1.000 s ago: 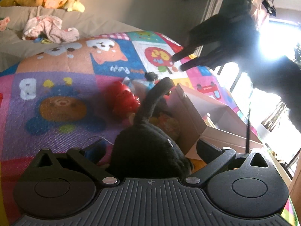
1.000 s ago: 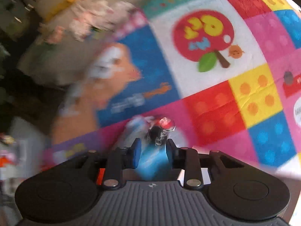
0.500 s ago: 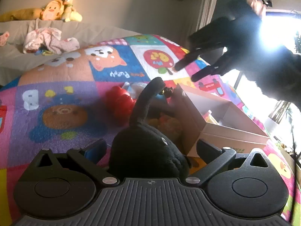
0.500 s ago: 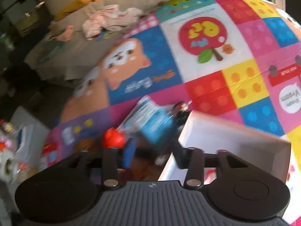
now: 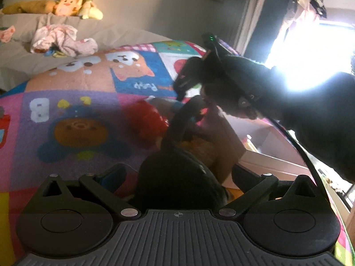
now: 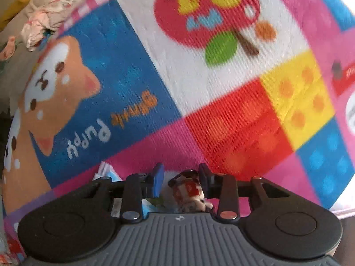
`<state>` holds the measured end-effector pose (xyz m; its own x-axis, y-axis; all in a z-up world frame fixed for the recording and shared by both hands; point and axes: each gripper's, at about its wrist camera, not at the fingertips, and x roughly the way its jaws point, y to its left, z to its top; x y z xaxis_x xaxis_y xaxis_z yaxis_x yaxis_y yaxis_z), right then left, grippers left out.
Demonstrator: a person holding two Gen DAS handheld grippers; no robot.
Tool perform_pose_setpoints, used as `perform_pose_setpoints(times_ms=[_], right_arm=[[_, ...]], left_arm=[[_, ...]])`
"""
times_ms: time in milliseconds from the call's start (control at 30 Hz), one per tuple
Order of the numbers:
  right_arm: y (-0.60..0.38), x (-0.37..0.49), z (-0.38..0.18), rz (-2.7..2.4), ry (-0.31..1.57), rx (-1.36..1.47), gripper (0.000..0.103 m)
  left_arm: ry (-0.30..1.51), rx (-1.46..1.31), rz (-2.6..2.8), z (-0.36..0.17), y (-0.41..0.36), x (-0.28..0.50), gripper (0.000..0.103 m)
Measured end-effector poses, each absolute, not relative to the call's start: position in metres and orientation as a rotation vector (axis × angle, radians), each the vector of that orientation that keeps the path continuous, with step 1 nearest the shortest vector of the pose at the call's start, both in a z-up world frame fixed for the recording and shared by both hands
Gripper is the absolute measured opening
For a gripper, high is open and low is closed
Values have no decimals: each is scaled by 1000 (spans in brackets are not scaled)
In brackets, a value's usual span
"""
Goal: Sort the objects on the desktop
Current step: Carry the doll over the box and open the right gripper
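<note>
Left tool, jaws spread around a black plush toy, beside the white box. Right tool, jaws just narrowed (gap remains), a small figurine between them over the patchwork mat.

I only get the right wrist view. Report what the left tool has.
Observer: A black plush toy sits between the left tool's fingers. I cannot tell whether the pads press it.
Operator: Tell me where a container is.
Observer: An open box stands right of that plush, its near flap raised.
Operator: Name what else lies near.
Observer: A red toy lies on the mat, left of the box.
</note>
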<state>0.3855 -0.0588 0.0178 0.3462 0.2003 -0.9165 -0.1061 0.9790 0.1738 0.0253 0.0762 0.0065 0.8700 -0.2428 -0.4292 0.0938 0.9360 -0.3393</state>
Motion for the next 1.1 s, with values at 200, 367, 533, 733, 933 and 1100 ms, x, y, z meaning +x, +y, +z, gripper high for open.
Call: perform_pose_setpoints(times_ms=[200, 367, 533, 733, 933, 1100], right_arm=[[-34, 324, 22, 430, 1244, -25, 35], [-32, 264, 32, 582, 1280, -69, 35], [-113, 186, 105, 616, 965, 6, 56], [-242, 165, 122, 302, 751, 57, 103], [-327, 193, 64, 201, 805, 285, 103], [-358, 182, 32, 348, 835, 546, 103]], left_arm=[[536, -240, -243, 7, 67, 8, 103], [581, -216, -241, 6, 61, -7, 103], [589, -218, -217, 8, 61, -21, 103], [543, -158, -226, 25, 33, -29, 103], [534, -61, -438, 53, -26, -32, 103], [484, 25, -288, 73, -16, -27, 103]])
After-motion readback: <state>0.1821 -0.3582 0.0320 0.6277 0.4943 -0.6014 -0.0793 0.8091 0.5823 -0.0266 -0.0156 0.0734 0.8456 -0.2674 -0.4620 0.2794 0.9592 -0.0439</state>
